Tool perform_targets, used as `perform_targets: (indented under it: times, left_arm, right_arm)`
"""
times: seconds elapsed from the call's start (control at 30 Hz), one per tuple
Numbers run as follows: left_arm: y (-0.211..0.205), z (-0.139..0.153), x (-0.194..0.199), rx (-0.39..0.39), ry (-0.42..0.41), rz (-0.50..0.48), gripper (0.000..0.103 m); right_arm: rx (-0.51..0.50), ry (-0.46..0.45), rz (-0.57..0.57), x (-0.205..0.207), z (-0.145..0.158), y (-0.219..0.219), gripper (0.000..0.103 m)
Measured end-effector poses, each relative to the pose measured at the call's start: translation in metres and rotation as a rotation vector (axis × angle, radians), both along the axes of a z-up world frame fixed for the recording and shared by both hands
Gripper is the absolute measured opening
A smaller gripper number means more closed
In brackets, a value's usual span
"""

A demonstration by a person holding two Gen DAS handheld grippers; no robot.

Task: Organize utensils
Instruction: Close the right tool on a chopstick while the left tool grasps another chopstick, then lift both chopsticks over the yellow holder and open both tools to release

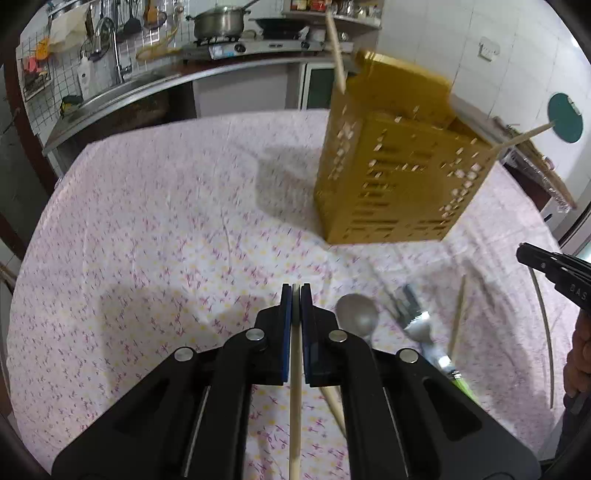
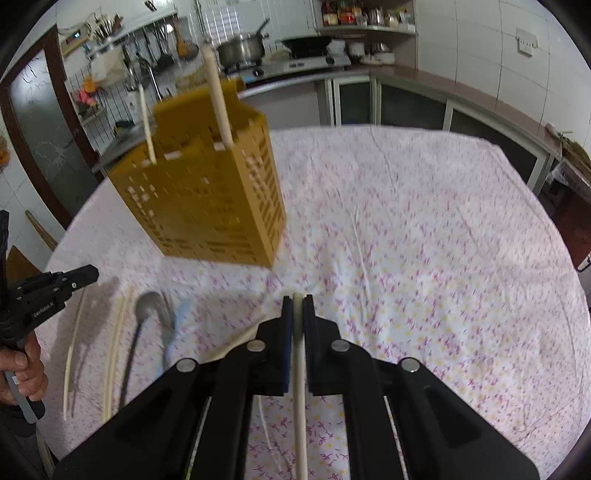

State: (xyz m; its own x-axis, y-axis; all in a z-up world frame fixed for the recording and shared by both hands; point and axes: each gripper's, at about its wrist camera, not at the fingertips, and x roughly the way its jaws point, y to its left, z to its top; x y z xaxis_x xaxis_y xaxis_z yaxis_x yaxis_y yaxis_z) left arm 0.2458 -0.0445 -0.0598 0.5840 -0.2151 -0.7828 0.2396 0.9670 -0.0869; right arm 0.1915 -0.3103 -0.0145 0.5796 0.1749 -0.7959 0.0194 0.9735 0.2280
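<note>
In the left wrist view my left gripper is shut on a tan wooden chopstick that runs back between its blue pads. In the right wrist view my right gripper is shut on a paler chopstick the same way. A yellow slotted utensil holder stands on the flowered tablecloth ahead, with two chopsticks sticking out of its top. On the cloth between the grippers lie a metal spoon, another spoon and loose chopsticks.
The round table has bare cloth to the right of the holder. Behind it runs a kitchen counter with a stove and pot, a sink and hanging tools. A hand holds the left gripper's handle at the right wrist view's left edge.
</note>
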Motion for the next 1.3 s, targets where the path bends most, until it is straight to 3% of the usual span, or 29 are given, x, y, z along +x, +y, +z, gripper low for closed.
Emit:
perform_targets:
  times: [0.27,0.93,1.3]
  left_arm:
    - [0.0,0.031,-0.018,-0.039,-0.091,0.012,0.003]
    - [-0.001,0.06,-0.046,-0.034,-0.148,0.01,0.003]
    - [-0.007,0.109,-0.058,-0.046,-0.243,-0.014,0.003]
  right_arm:
    - [0.015,-0.076,-0.008,-0.013,0.029,-0.004,0.006]
    - [0.016,-0.156,-0.008,-0.034,0.064,-0.005,0.006]
    - [0.015,-0.313,-0.004,-0.046,0.121,-0.004,0.006]
